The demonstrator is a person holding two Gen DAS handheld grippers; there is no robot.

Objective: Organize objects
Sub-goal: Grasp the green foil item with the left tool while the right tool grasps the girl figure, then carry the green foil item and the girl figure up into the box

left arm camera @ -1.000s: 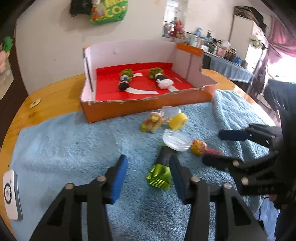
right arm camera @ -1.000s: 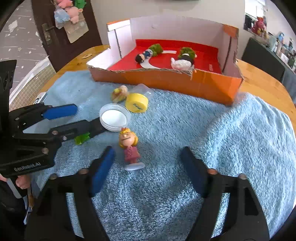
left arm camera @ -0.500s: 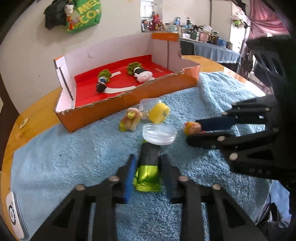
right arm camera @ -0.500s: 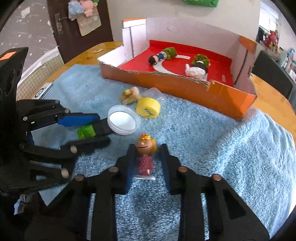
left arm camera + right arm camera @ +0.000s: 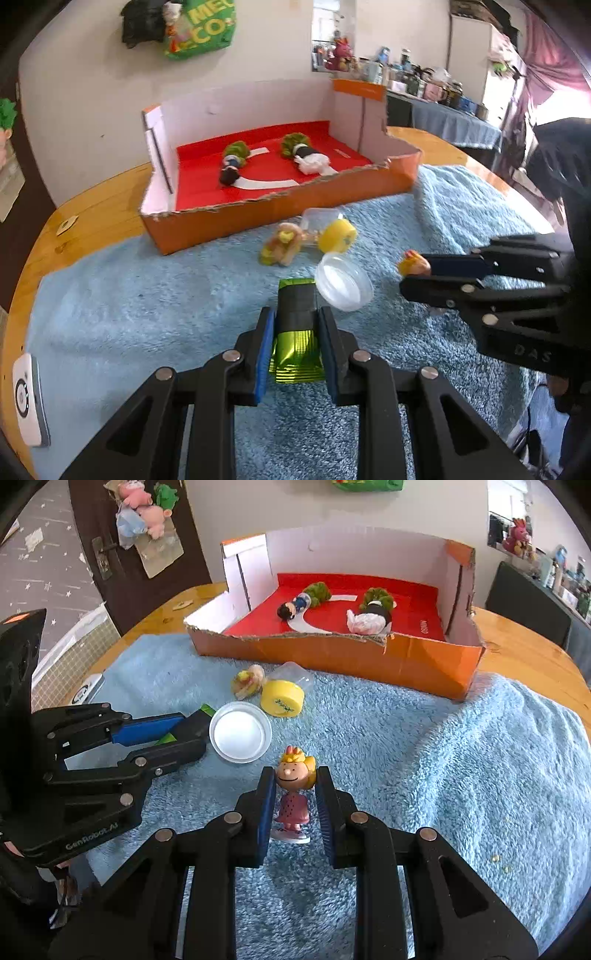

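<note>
Black, angled down, my left gripper point(image 5: 295, 332) clamps the green foil packet point(image 5: 297, 345); my right gripper point(image 5: 294, 801) pinches the blonde figurine point(image 5: 293, 794), clear lid point(image 5: 240, 736) just beside.

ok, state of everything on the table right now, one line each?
left gripper: shut on the green foil packet
right gripper: shut on the blond girl figurine, which stands upright
orange cardboard box: open, two figurines lying inside
clear lid: off, flat on the blue towel
yellow-capped clear jar: on its side
small plush toy: lying on the towel
</note>
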